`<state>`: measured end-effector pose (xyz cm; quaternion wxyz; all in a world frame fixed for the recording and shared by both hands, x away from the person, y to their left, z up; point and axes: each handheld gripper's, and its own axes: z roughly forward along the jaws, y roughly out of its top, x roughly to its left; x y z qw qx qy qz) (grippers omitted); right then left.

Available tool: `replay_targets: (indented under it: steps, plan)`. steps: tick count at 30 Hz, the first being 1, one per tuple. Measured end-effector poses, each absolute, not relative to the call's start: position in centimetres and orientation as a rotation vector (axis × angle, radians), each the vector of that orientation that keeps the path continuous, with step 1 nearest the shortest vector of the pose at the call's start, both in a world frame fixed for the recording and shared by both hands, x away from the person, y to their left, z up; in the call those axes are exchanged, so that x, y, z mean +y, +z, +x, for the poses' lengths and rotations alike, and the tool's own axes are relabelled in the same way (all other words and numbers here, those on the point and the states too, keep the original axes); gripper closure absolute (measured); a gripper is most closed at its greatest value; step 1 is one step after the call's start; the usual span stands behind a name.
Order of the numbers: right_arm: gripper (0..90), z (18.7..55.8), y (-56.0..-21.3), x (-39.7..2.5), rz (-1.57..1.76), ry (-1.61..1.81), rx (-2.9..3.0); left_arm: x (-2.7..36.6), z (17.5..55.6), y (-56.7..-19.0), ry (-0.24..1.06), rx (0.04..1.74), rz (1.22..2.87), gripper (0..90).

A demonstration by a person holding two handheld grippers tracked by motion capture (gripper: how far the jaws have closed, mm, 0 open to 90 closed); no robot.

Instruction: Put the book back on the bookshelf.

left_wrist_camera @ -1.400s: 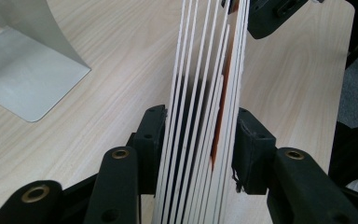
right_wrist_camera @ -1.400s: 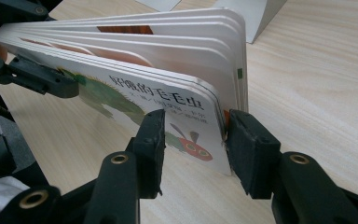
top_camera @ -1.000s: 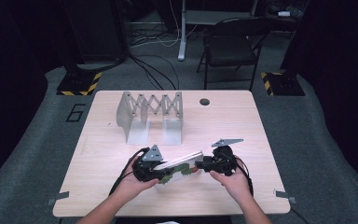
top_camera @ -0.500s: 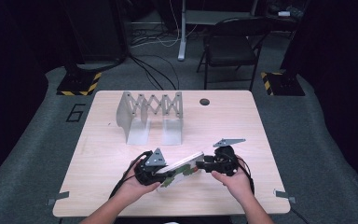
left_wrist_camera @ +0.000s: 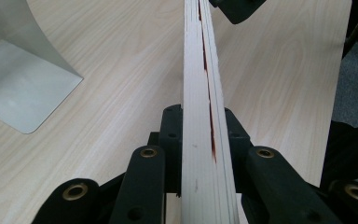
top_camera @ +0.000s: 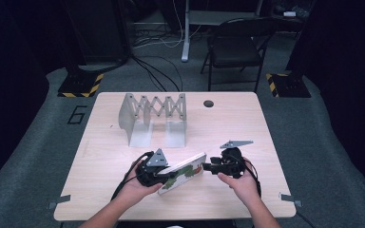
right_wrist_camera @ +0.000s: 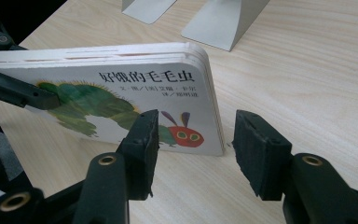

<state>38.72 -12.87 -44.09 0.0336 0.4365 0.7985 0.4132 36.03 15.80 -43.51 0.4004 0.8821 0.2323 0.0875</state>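
A white board book (top_camera: 183, 172) with a green caterpillar on its cover (right_wrist_camera: 121, 107) stands on its long edge near the table's front, leaning back. My left gripper (top_camera: 154, 172) is shut on its left end. In the left gripper view the page edges (left_wrist_camera: 205, 93) run straight up between the jaws. My right gripper (top_camera: 218, 166) is open at the book's right end. Its fingers (right_wrist_camera: 142, 137) straddle the lower spine corner without pressing it. The left gripper's black jaw (right_wrist_camera: 18, 91) lies across the cover.
A grey metal expanding file rack (top_camera: 154, 116) stands at the back left of the wooden table (top_camera: 247, 128); one of its feet (left_wrist_camera: 23, 88) is near the book. A dark round grommet (top_camera: 208, 103) sits behind. A folding chair (top_camera: 237, 42) stands beyond the table.
The book and my left gripper have shifted slightly toward the front edge. The right gripper has stayed at the book's right end.
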Motion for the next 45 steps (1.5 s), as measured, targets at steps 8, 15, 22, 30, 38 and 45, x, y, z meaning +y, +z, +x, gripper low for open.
replay_targets:
  steps: [8,15,22,30,38,45]
  plan:
    - [49.6,39.1,-44.2,-12.9,1.351,1.279,2.447,16.3,36.4,-42.6,0.264,0.628,2.199,75.8]
    - [49.0,39.4,-44.3,-12.7,1.357,1.282,2.457,17.2,36.8,-41.6,0.288,0.65,2.183,75.8]
    - [48.8,39.6,-44.4,-12.7,1.359,1.281,2.452,18.6,37.2,-40.6,0.303,0.691,2.167,75.8]
    - [48.7,39.7,-44.4,-12.9,1.371,1.279,2.447,20.2,37.7,-39.8,0.346,0.73,2.155,75.8]
    - [48.4,39.7,-44.4,-13.0,1.383,1.283,2.441,21.4,38.1,-39.4,0.37,0.781,2.121,75.8]
    - [48.3,39.7,-44.4,-13.0,1.386,1.284,2.443,22.6,38.3,-39.1,0.386,0.822,2.1,75.8]
